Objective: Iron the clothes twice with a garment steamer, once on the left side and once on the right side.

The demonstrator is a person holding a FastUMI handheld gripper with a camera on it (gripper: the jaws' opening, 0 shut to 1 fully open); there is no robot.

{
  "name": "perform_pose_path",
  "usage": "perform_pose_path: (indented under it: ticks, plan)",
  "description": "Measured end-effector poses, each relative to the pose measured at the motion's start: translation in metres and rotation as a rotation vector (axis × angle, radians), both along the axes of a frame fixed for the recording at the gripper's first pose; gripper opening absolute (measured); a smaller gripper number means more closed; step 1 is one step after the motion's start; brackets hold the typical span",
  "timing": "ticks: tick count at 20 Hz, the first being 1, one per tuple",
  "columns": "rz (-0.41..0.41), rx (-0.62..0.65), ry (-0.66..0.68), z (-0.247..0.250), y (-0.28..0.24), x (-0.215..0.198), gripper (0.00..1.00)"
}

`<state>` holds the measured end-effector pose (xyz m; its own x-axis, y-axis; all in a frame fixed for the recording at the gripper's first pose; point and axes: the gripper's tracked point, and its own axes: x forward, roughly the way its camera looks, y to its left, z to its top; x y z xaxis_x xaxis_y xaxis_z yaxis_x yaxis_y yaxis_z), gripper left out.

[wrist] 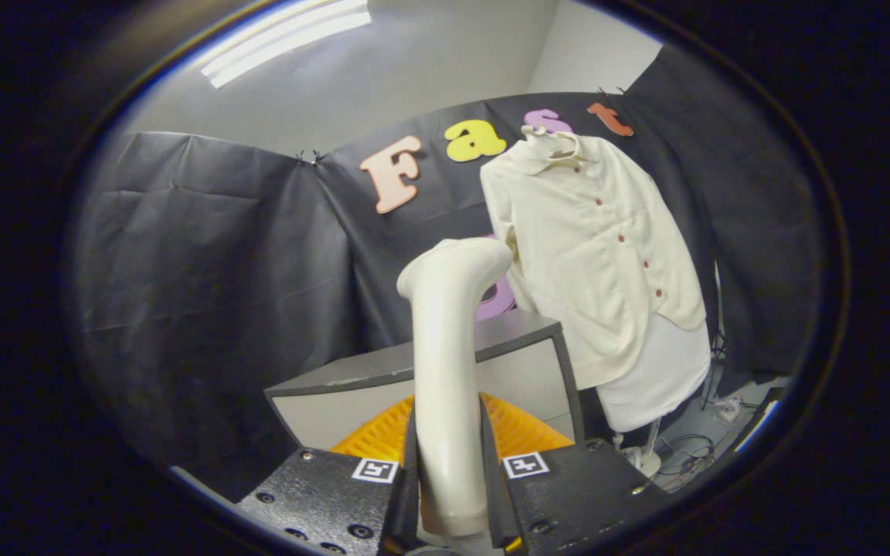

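A white garment steamer (449, 363) stands upright between my fingers, its bent head at the top turned toward the shirt. My gripper (449, 471) is shut on the steamer's handle, both fingers pressing its sides. Beyond and to the right hangs a cream button-up shirt (592, 247) on a hanger, over a white dress form on a stand. The steamer's head sits just left of the shirt's lower left side; whether it touches the cloth I cannot tell.
A grey-topped white cabinet (522, 363) stands behind the steamer, below the shirt. An orange ribbed object (375, 440) lies just ahead of the fingers. Cables and a plug (692, 448) lie on the floor by the stand's foot. Black cloth walls close in the left and back.
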<state>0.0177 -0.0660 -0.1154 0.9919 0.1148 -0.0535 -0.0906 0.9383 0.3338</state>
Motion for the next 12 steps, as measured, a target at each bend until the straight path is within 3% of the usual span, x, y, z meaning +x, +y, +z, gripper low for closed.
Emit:
perform_pose_path:
  ticks: [10, 12]
  plan:
    - [0.004, -0.196, -0.048, 0.055, 0.107, -0.046, 0.35]
    - [0.012, -0.162, -0.036, 0.058, 0.117, -0.046, 0.35]
